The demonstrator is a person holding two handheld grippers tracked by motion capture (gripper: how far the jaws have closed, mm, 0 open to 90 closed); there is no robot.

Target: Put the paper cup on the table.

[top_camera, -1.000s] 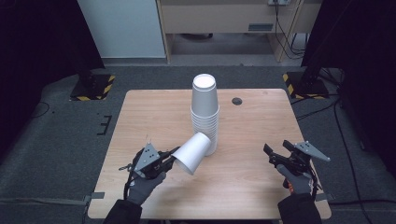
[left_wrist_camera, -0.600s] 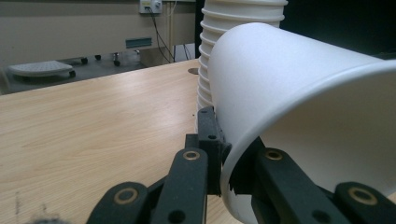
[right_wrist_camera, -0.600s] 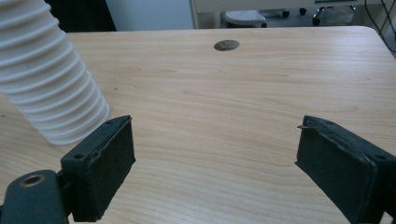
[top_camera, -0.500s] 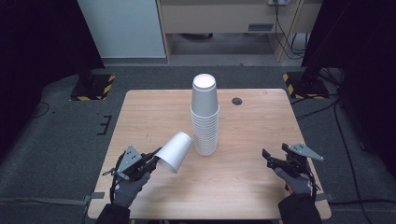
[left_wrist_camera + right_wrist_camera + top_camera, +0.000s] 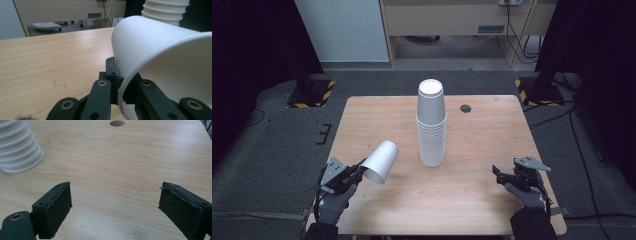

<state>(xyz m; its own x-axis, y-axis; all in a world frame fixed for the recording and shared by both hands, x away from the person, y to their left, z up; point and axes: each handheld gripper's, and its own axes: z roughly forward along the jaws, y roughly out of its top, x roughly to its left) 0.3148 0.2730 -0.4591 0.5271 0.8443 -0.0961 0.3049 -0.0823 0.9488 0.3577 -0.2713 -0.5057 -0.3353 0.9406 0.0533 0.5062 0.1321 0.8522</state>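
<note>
white cup (image 5: pixel 381 161) tilted (rim gripped) beside stack (image 5: pixel 431 124).

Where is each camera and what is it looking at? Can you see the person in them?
High view: sits above the person's side, looking forward and down at the table; forearms, gloved hands and both tongs show, left tongs, right tongs.
Left gripper view: rides the left tongs, looking along the jaws pinching the white cup's rim.
Right gripper view: rides the right tongs, looking over bare tabletop between open jaws.
Shared: all three show the cup stack.
</note>
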